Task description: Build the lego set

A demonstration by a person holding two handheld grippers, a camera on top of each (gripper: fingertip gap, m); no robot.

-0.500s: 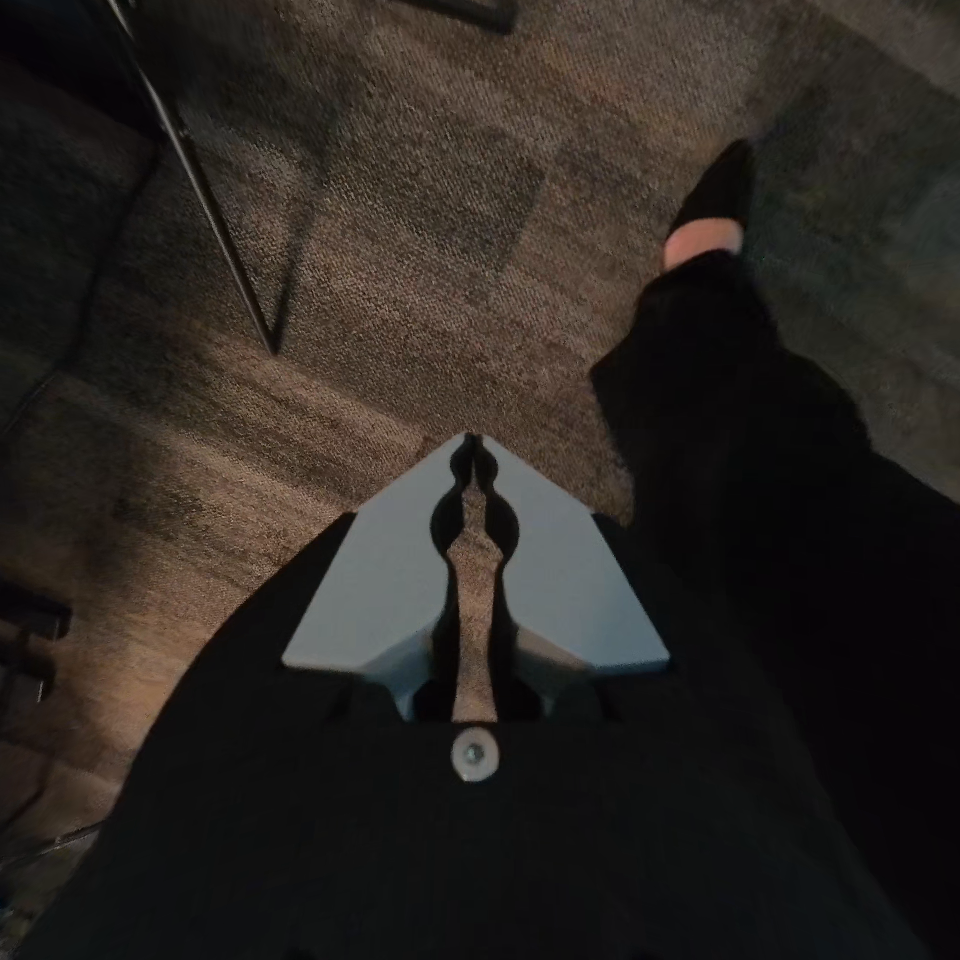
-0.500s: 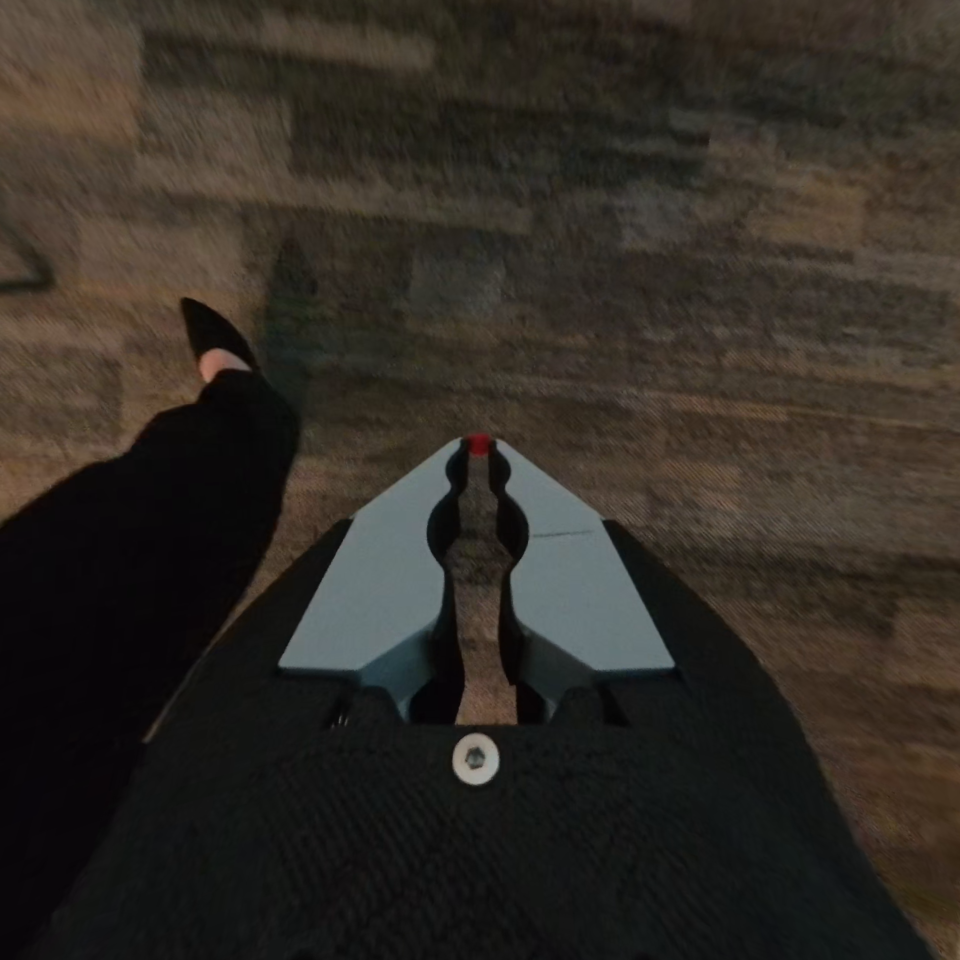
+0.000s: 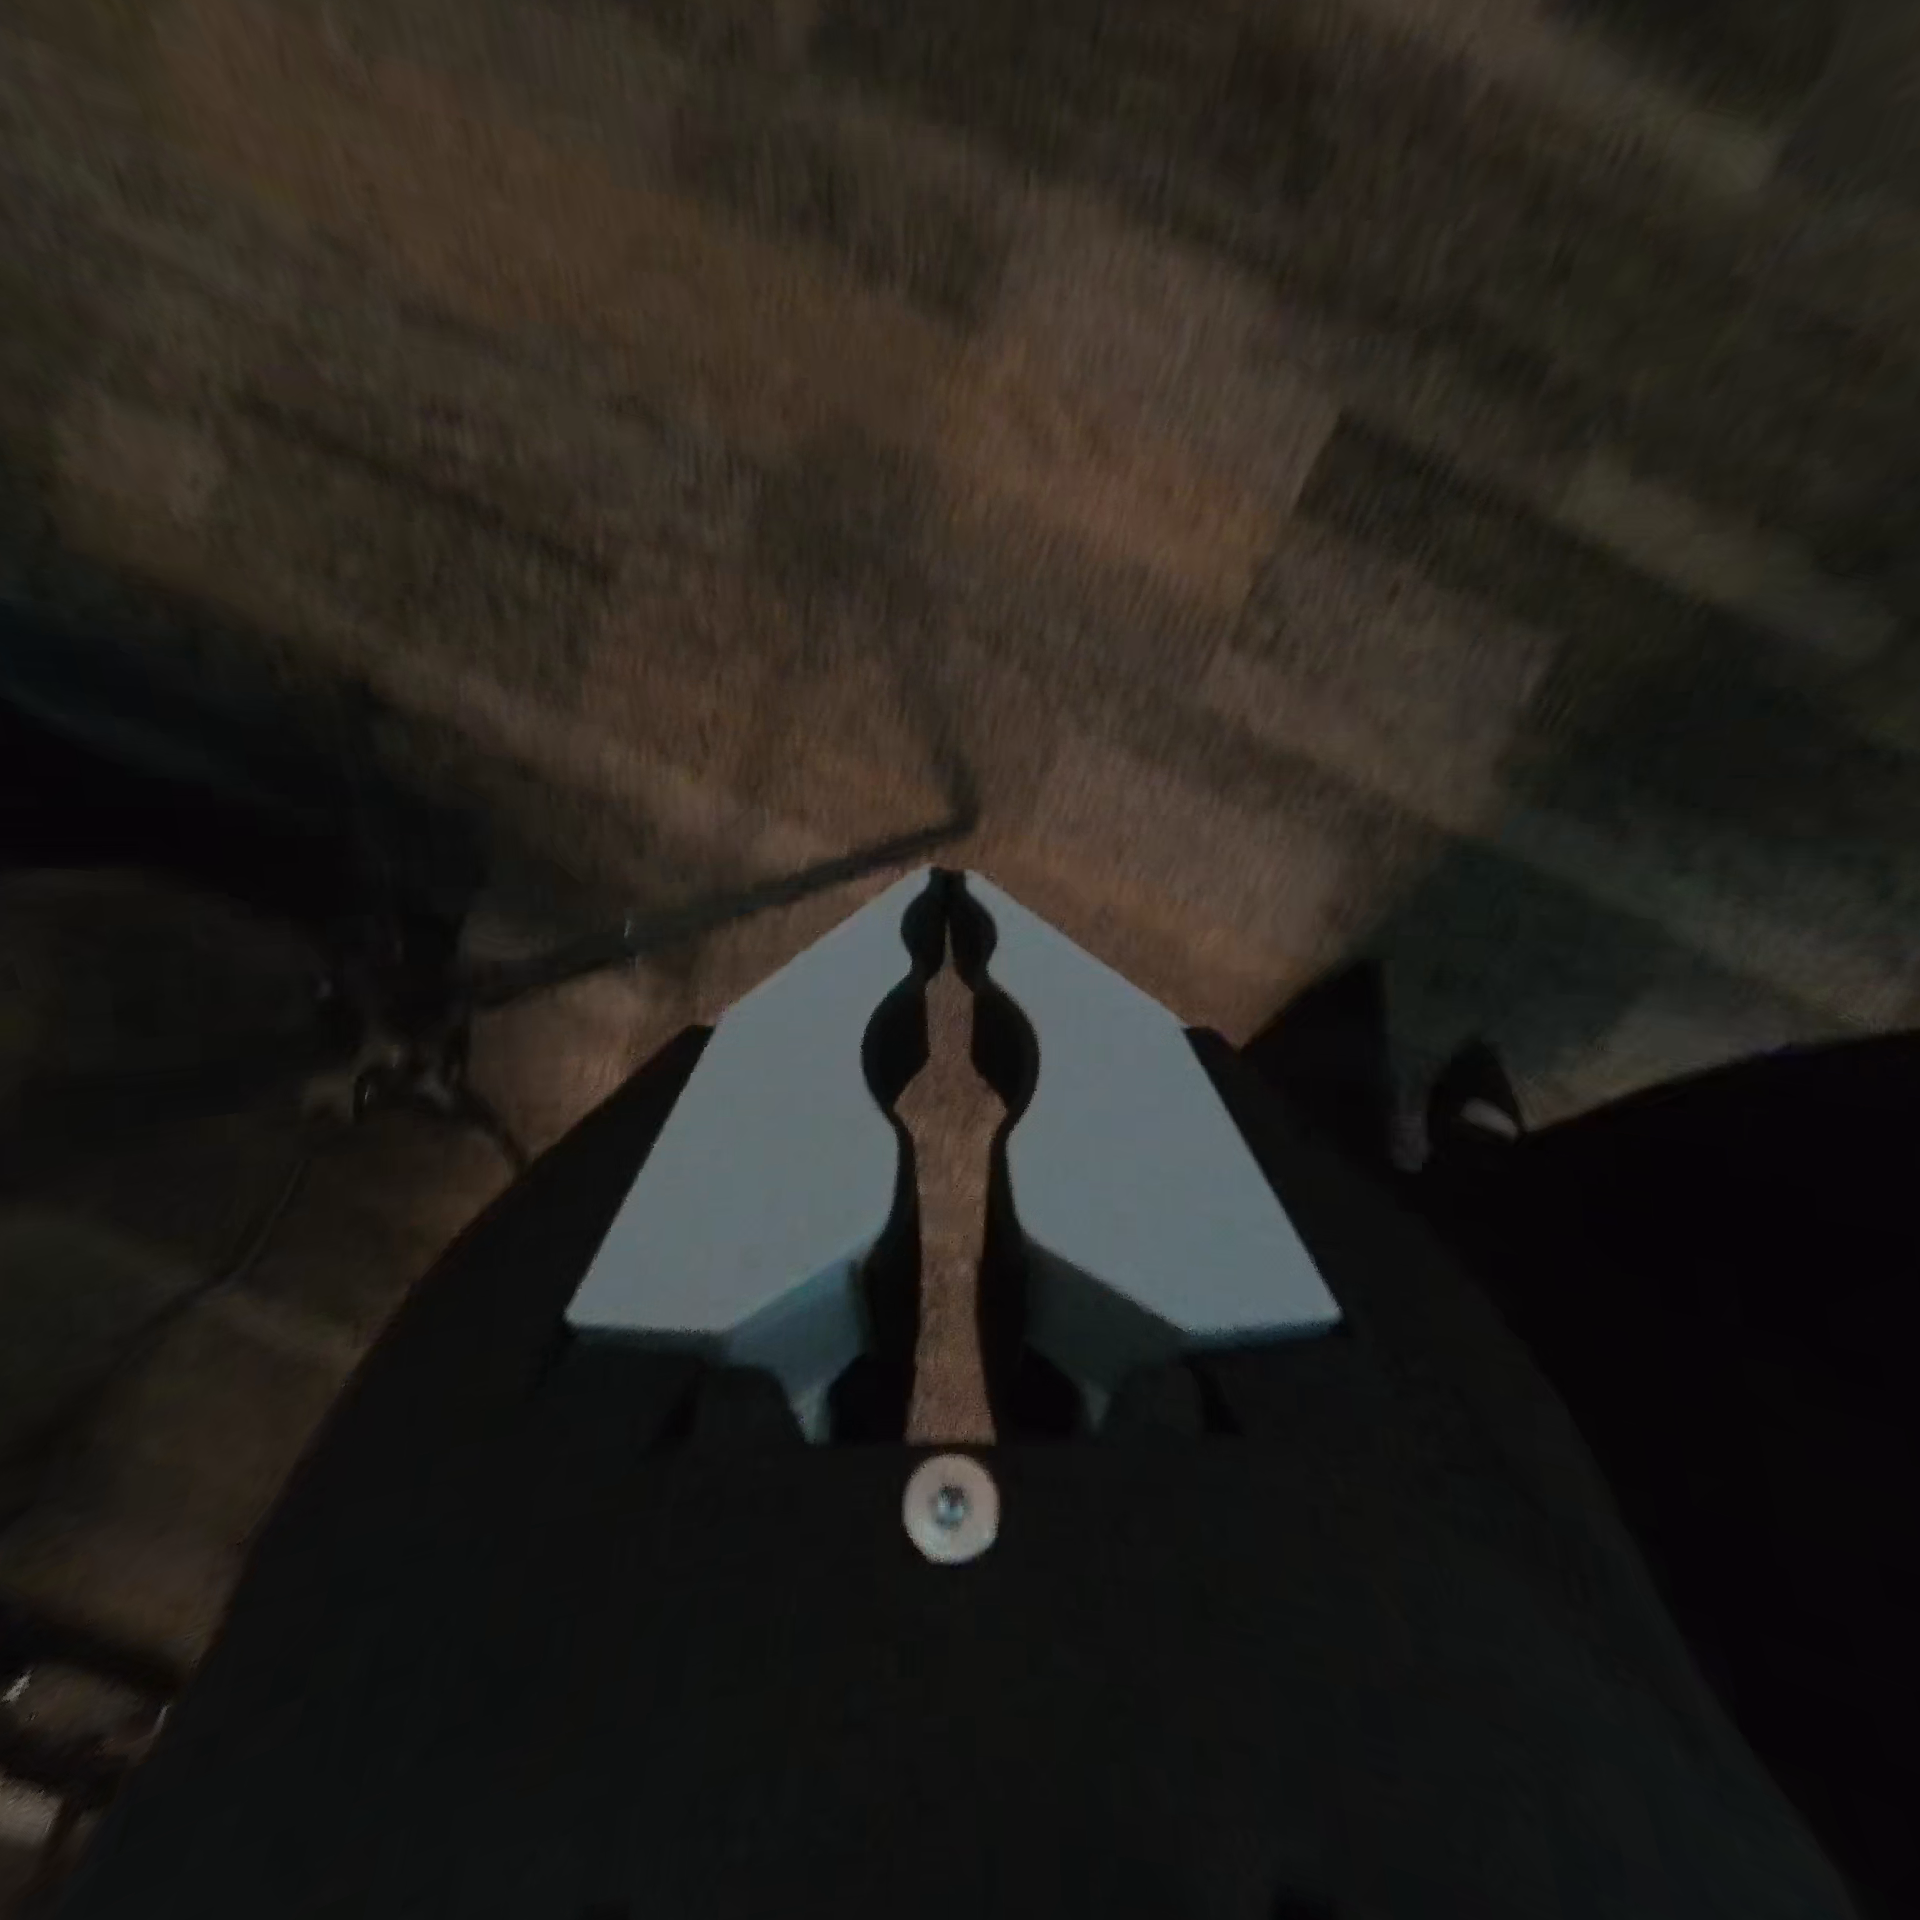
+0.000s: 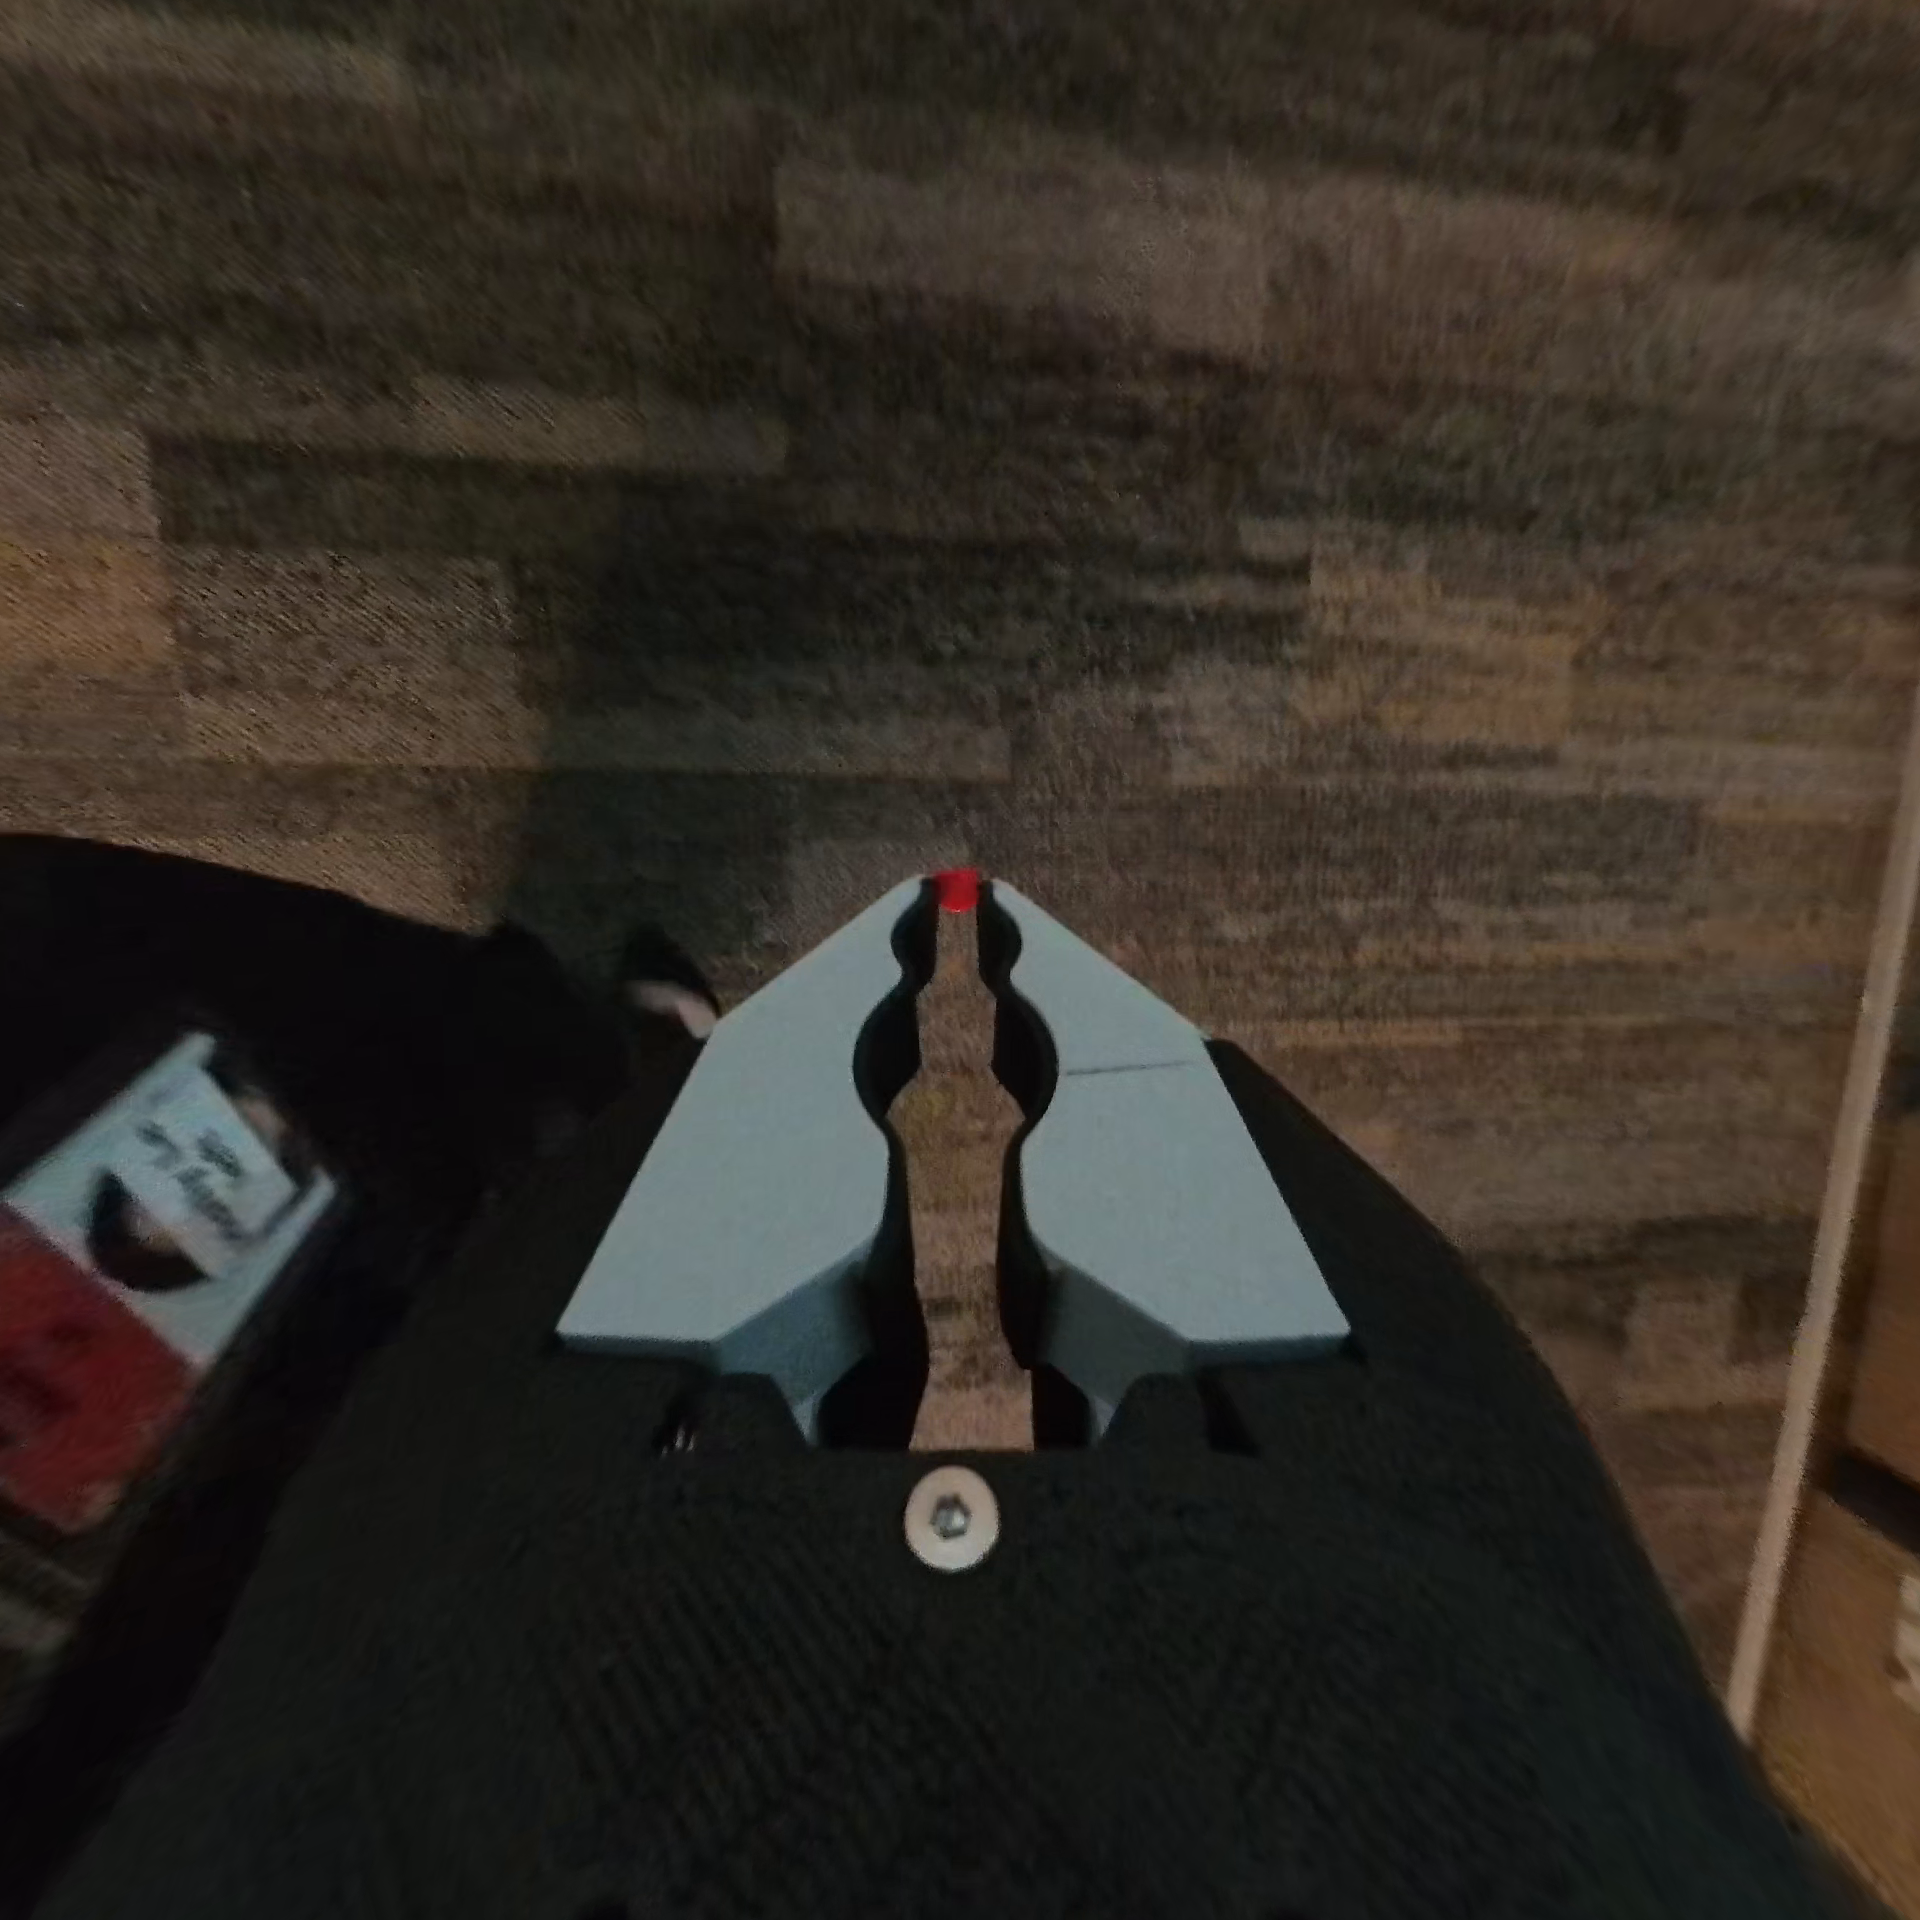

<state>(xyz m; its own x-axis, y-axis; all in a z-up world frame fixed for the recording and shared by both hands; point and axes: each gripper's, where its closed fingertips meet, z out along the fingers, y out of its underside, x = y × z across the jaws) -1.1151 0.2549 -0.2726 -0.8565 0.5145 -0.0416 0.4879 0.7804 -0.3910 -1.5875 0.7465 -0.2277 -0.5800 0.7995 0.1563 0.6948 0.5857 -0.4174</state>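
Both views look down at a patterned brown carpet floor and are blurred by motion. My left gripper [image 3: 943, 878] has its grey-blue fingers closed tip to tip with nothing between them. My right gripper [image 4: 956, 891] is shut on a small red lego piece [image 4: 955, 889] pinched at the fingertips. No other lego parts or build are in view.
A person's dark trouser leg [image 3: 1714, 1299] fills the lower right of the left view and the left [image 4: 208, 966] of the right view. A white and red card [image 4: 135, 1236] hangs at left. A dark cable [image 3: 727, 904] lies on the carpet. A pale upright post [image 4: 1829, 1195] and cardboard boxes [image 4: 1870, 1558] stand at right.
Both grippers have swung over the carpet; the shoe and metal leg have left the left view. The card, post and boxes have come into the right view. The red piece stays gripped.
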